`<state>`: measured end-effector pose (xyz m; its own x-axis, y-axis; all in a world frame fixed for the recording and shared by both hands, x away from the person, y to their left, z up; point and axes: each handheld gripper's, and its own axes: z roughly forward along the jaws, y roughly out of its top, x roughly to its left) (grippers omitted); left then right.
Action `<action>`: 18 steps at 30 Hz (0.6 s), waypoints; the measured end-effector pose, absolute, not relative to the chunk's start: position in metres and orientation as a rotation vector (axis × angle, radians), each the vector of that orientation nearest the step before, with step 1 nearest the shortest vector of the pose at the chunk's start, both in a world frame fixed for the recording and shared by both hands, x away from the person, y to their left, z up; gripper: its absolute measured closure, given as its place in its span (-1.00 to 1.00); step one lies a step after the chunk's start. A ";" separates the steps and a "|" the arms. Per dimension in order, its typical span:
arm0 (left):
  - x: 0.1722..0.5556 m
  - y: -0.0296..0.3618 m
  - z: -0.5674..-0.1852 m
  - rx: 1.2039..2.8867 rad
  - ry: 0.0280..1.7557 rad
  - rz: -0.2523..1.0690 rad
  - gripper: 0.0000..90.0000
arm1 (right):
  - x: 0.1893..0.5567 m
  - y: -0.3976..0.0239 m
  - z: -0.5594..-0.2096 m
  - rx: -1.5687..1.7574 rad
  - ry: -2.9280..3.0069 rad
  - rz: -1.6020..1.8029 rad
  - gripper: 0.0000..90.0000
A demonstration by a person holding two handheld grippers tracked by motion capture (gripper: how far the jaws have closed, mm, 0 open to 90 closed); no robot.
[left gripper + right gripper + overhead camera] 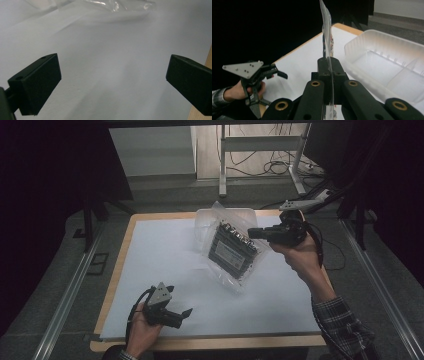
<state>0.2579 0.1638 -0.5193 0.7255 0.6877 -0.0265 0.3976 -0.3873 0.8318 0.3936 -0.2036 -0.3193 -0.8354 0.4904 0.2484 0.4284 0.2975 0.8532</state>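
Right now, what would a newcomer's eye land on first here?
The clear bag of dark parts, held above the white table cover by the right tongs, clamped on its edge. Behind it sits a clear plastic tray. The left tongs gape near the front edge.

The person is wearing a plaid sleeve (pixel 344 326) on the right arm. Each tool is showing black, blocky jaws, and brass-ringed pivot holes are glinting on the right tool (pixel 329 65). The left tool (pixel 186 313) is carrying a grey three-cornered plate (pixel 161 294) dotted with screws, a black cable (pixel 134 312) trailing.
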 end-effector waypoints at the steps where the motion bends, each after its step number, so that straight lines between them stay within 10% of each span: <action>1: 0.258 0.164 -0.519 2.023 0.827 0.399 -1.00 | 0.398 -0.204 -0.316 0.879 2.472 1.614 0.98; 18: 0.258 0.164 -0.519 2.022 0.820 0.399 -1.00 | 0.434 -0.199 -0.292 0.907 2.395 1.579 0.98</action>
<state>0.2579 0.1641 -0.5192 0.7289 0.6839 -0.0319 0.3965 -0.3837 0.8340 0.4343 -0.1992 -0.2917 -0.8103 0.5471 0.2099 0.4085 0.2705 0.8718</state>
